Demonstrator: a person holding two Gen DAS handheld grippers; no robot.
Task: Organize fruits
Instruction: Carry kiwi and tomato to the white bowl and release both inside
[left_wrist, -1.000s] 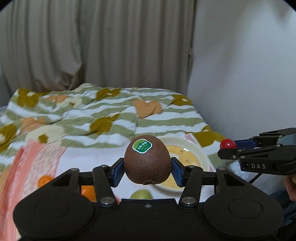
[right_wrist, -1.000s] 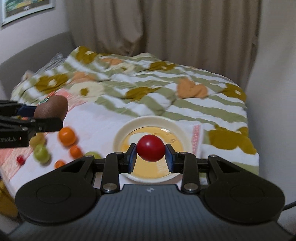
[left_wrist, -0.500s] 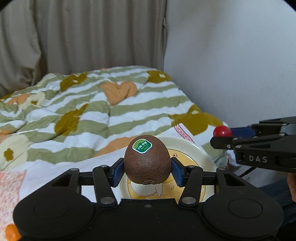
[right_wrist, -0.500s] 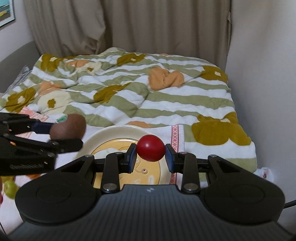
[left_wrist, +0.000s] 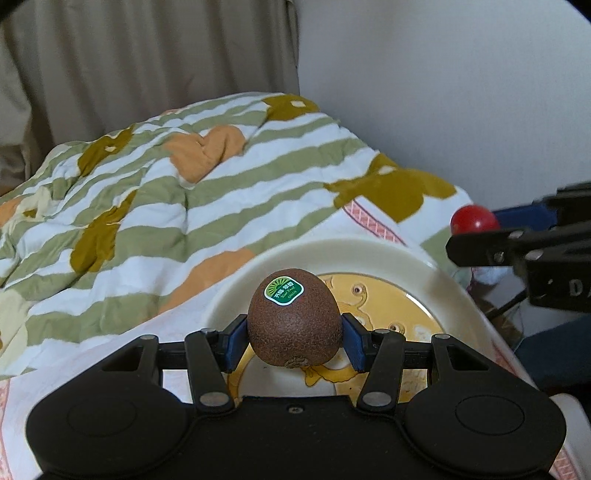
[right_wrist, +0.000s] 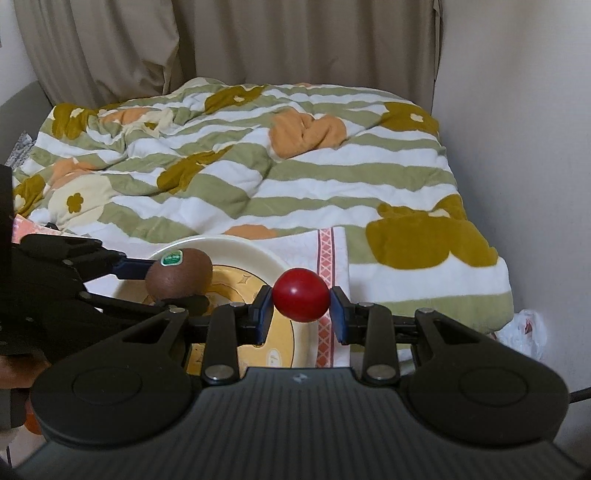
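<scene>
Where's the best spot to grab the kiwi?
Across its fat middle, one pad on each side, coming in level from behind, just as the left gripper holds it now. The kiwi is egg-shaped, so its widest part gives the pads most to press on.

A right gripper (right_wrist: 301, 308) at centre clamps a small red fruit (right_wrist: 301, 294). At nine o'clock, the left gripper (right_wrist: 173, 284) grips a brown kiwi (right_wrist: 178, 273) above a cream plate (right_wrist: 236, 248). A green-striped floral quilt (right_wrist: 258, 177) fills twelve o'clock, beige curtains (right_wrist: 295, 40) behind.
</scene>
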